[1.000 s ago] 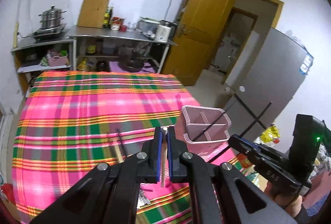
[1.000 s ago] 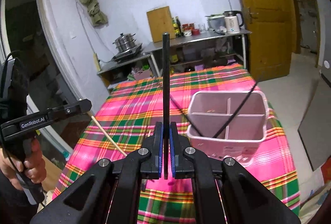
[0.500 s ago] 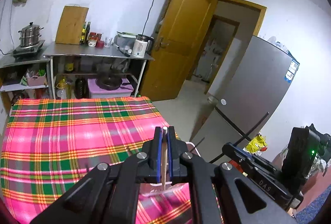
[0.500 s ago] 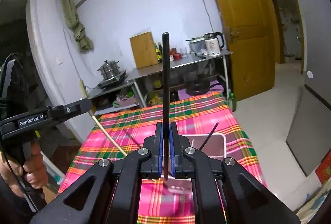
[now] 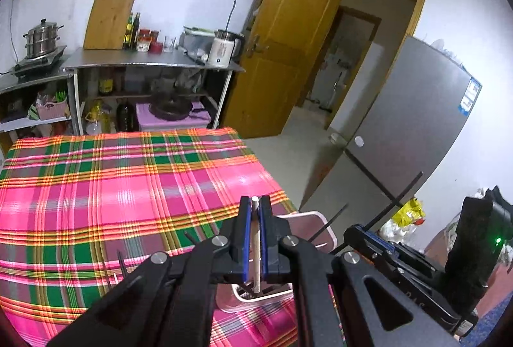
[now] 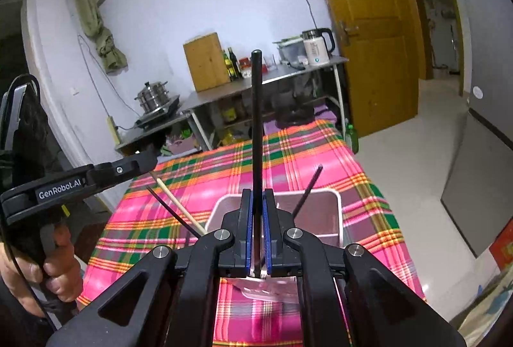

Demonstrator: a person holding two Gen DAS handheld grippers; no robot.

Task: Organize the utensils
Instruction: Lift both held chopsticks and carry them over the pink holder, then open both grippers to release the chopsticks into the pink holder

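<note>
Pale wood in my left gripper [image 5: 253,238], black plastic in my right gripper [image 6: 256,228]: each pair of fingers is clamped tight on one chopstick. I judge the step is dropping both into the pink holder [image 6: 333,212] on the plaid counter [image 5: 128,186]. To do it well, I want each lower tip inside a compartment before letting go (which one I cannot tell). The wooden chopstick [image 5: 255,238] slants down toward the holder; the black chopstick [image 6: 256,129] stands nearly upright above it.
</note>
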